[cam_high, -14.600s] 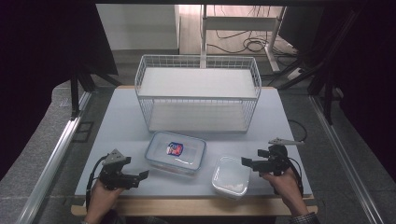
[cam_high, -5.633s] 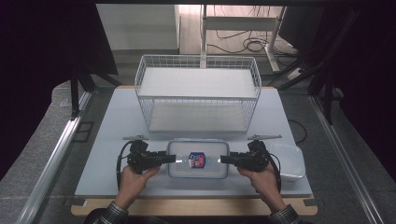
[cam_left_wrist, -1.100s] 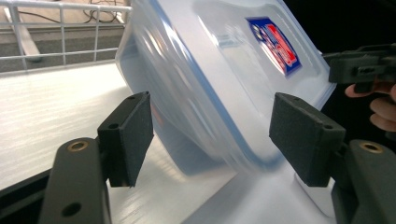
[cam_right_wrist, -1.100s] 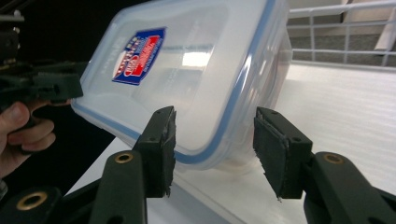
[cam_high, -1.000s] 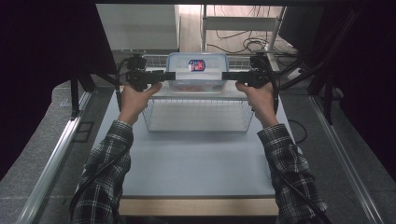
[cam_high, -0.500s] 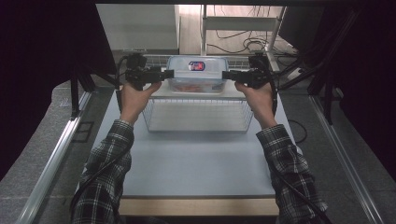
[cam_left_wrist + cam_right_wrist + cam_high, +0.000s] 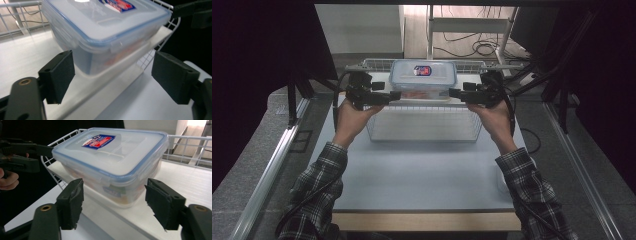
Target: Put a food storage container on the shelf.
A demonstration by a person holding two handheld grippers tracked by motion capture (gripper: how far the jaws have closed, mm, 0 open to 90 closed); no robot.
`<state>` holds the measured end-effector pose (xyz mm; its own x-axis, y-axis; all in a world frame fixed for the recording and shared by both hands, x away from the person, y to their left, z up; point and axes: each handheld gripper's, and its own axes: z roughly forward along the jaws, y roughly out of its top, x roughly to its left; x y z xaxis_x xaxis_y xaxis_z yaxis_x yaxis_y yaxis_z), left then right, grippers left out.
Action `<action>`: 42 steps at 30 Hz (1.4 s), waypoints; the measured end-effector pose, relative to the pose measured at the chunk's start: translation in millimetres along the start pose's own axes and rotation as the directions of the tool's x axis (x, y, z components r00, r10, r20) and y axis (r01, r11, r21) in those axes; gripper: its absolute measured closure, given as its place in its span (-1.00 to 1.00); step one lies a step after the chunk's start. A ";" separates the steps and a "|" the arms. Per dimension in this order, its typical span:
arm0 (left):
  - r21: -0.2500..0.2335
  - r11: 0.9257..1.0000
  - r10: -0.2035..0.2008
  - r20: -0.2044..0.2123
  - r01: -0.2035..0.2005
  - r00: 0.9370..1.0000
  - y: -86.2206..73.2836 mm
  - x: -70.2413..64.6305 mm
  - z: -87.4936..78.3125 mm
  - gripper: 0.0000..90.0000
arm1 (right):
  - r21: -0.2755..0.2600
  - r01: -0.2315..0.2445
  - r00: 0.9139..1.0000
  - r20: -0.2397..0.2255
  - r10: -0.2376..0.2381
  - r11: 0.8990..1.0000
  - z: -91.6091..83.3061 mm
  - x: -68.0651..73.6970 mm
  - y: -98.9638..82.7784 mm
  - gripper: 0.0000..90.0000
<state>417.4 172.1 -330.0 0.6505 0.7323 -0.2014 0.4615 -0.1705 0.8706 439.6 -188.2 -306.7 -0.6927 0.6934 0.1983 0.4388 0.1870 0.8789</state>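
Lidded clear plastic food container (image 7: 423, 77) now sits on the white top shelf (image 7: 452, 100) of the wire rack (image 7: 424, 122), upper centre of the high view; blue seal around the lid, red-and-blue sticker (image 7: 422, 70) facing up; contents show only as an orange blur through the wall.

My left gripper (image 7: 391, 95) stands at the container's left end, my right gripper (image 7: 455, 92) at its right end, both level with the shelf; I took an end each because the box is too wide for one claw.

Left gripper view: both black pads (image 7: 59, 75) are apart, and the jaws have just been opening; the container (image 7: 105, 35) rises in the upper middle of the frame with a gap between it and each pad; nothing clamped. Right gripper view: same picture, pads (image 7: 72, 200) spread and just opened wider; the container (image 7: 112, 162) rests at centre frame on the shelf (image 7: 195, 182) by its own weight, clear of both pads.

Judgement: placement is done and the box stands flat and inside the rack's wire rim (image 7: 190, 138), so it should not slide; next is drawing both claws back along the shelf edge without nudging the ends.
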 end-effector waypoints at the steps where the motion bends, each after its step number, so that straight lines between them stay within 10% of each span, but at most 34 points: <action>1: 0.006 1.000 0.007 0.002 -0.007 1.000 -2.2 -1.7 -0.9 -0.61 | 0.000 0.000 1.000 0.000 0.000 1.000 0.0 0.0 0.0 -0.38; 42: 0.045 0.997 0.065 0.062 -0.067 0.996 -118.0 -58.8 -21.4 -0.80 | 0.045 0.202 0.979 -0.037 -0.201 0.978 -37.0 41.6 -107.0 -0.87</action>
<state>311.7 163.3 -411.2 0.7149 0.6778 -0.1720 0.4434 -0.2491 0.8610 342.7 -205.1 -376.5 -0.7871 0.6159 0.0338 0.3152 0.3545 0.8803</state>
